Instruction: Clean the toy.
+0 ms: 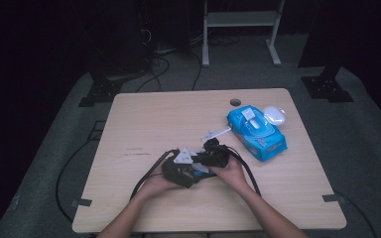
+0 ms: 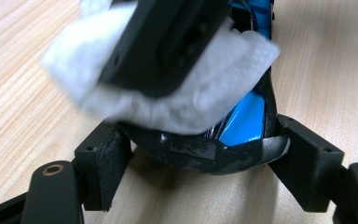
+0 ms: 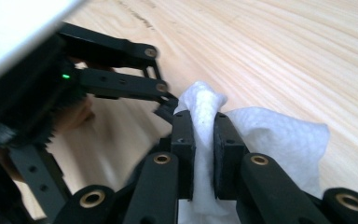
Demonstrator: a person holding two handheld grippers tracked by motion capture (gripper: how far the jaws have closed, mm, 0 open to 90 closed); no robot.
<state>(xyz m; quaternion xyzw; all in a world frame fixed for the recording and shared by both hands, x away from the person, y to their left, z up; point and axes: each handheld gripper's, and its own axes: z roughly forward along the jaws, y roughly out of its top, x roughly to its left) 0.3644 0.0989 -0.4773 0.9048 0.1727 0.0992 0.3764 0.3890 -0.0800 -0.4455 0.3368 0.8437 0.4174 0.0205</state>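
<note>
Grip came first on the left: the left gripper (image 1: 178, 171) sat at the near middle of the table (image 1: 144, 119), its jaws pressed against the two sides of a black-and-blue item (image 2: 247, 116), clamping it across its width at the near end. In the left gripper view the item's long axis ran straight away from those jaws, black rim toward the camera and blue surface farther out. What the item was could not be told. Just to its right, touching it from above, was the right gripper (image 3: 204, 128), jaws pinched shut on a fold of white wipe (image 3: 279, 130). The wipe draped over the item's far part, so the cloth lay beyond the left jaws, not between them. Judging from this, any next stroke would have to run along that long axis, toward or away from the holding jaws, with the right hand doing the travelling and the left merely bracing. Farther right and well apart lay a blue pack (image 1: 256, 130), with a white case (image 1: 274, 115) touching its far corner.
</note>
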